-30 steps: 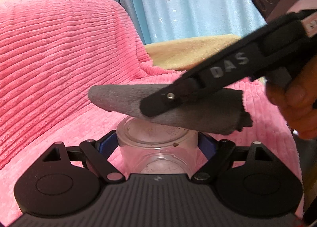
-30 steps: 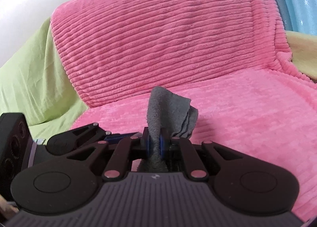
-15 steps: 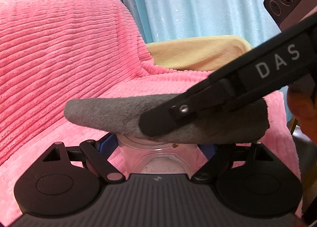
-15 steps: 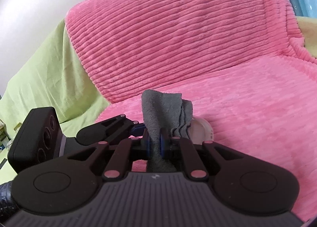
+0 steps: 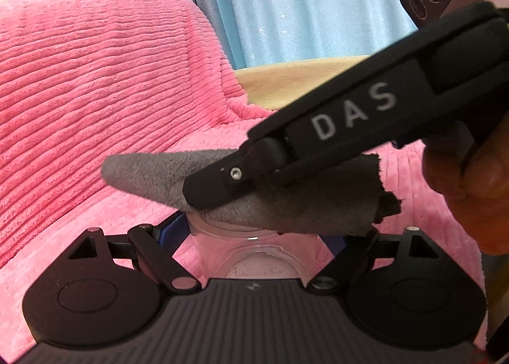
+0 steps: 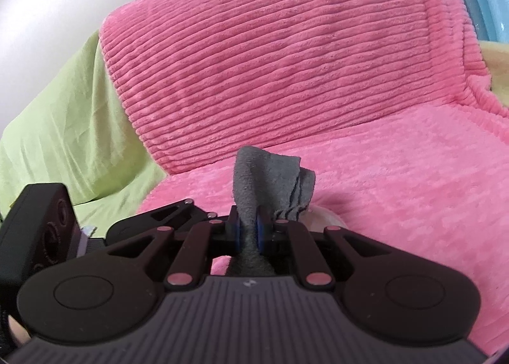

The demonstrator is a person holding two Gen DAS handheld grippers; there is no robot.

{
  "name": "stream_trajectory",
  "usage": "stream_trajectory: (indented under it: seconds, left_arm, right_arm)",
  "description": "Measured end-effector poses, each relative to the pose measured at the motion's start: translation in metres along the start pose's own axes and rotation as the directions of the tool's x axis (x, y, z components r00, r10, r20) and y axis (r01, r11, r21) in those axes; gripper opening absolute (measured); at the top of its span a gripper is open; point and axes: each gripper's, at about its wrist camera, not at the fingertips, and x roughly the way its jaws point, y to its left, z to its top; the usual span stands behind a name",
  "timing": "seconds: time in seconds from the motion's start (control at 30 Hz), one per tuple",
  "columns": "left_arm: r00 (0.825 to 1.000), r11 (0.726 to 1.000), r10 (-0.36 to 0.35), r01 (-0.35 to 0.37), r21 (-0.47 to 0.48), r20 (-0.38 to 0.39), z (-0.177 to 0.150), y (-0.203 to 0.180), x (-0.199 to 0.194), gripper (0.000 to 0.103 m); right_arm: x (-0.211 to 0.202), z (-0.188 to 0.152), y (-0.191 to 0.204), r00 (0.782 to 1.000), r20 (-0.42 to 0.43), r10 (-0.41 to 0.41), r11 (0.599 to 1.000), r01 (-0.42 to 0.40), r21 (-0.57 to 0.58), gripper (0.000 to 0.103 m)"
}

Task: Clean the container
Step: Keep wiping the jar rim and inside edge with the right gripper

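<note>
My left gripper (image 5: 254,233) is shut on a clear plastic container (image 5: 254,255), its blue pads pressing the wall on both sides. Specks of dirt show on the container's bottom. A grey cloth (image 5: 152,173) lies across the container's mouth and hides most of the rim. My right gripper (image 5: 216,185) reaches in from the right, shut on that cloth. In the right wrist view the cloth (image 6: 264,173) stands up between the blue pads of the right gripper (image 6: 248,230). There the container's rim (image 6: 324,220) peeks out just right of the cloth, and the left gripper (image 6: 178,214) sits to the left.
A pink ribbed blanket (image 6: 286,61) covers the sofa seat and back under both grippers. A green sheet (image 6: 63,115) lies to its left. A yellow cushion (image 5: 302,80) and a blue curtain (image 5: 302,4) stand behind. A person's hand (image 5: 470,192) holds the right gripper.
The cloth has come down from just above the container onto its mouth. The right gripper now looms larger and closer in the left wrist view. Both grips are unchanged.
</note>
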Motion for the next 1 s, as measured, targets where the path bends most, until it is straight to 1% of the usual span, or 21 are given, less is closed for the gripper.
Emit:
stream_trajectory:
  seconds: [0.1, 0.23, 0.33, 0.5, 0.6, 0.67, 0.77, 0.93, 1.0]
  left_arm:
    - [1.0, 1.0, 0.002, -0.002, 0.008, 0.002, 0.0, 0.003, 0.0, 0.086]
    - [1.0, 1.0, 0.003, -0.003, 0.018, 0.004, -0.002, 0.009, 0.0, 0.086]
    - [1.0, 1.0, 0.003, -0.003, 0.024, 0.008, -0.006, 0.002, 0.0, 0.086]
    - [1.0, 1.0, 0.002, -0.002, 0.026, 0.008, -0.009, 0.01, 0.0, 0.086]
    - [1.0, 0.999, 0.005, -0.006, 0.038, 0.016, -0.009, -0.003, 0.006, 0.086]
    - [0.999, 0.997, -0.043, 0.041, 0.067, 0.026, -0.016, 0.025, 0.003, 0.086]
    - [0.999, 0.997, -0.041, 0.039, 0.069, 0.027, -0.016, 0.023, 0.003, 0.086]
    - [0.998, 0.996, -0.055, 0.053, 0.068, 0.027, -0.016, 0.03, -0.002, 0.086]
    - [0.998, 0.996, -0.054, 0.051, 0.073, 0.027, -0.016, 0.029, -0.002, 0.086]
  right_arm:
    - [0.0, 0.001, -0.006, 0.999, 0.017, -0.028, 1.0, 0.028, 0.009, 0.007]
    - [-0.001, 0.001, -0.012, 1.0, 0.018, -0.019, 0.999, 0.018, 0.047, 0.007]
    - [-0.002, 0.001, -0.009, 1.0, 0.01, -0.025, 0.999, 0.025, 0.028, 0.007]
    - [-0.006, 0.003, -0.006, 0.999, -0.026, -0.02, 1.0, 0.02, 0.006, 0.007]
    - [-0.01, 0.006, -0.001, 0.997, -0.065, -0.033, 0.999, 0.031, -0.033, 0.007]
    - [-0.012, 0.007, 0.003, 0.995, -0.084, -0.049, 0.997, 0.043, -0.065, 0.007]
    - [-0.013, 0.007, 0.007, 0.994, -0.09, -0.066, 0.995, 0.058, -0.087, 0.007]
    - [-0.014, 0.009, 0.0, 0.995, -0.075, -0.073, 0.997, 0.07, -0.043, 0.007]
    - [-0.014, 0.009, -0.006, 0.992, -0.06, -0.108, 0.994, 0.107, -0.022, 0.007]
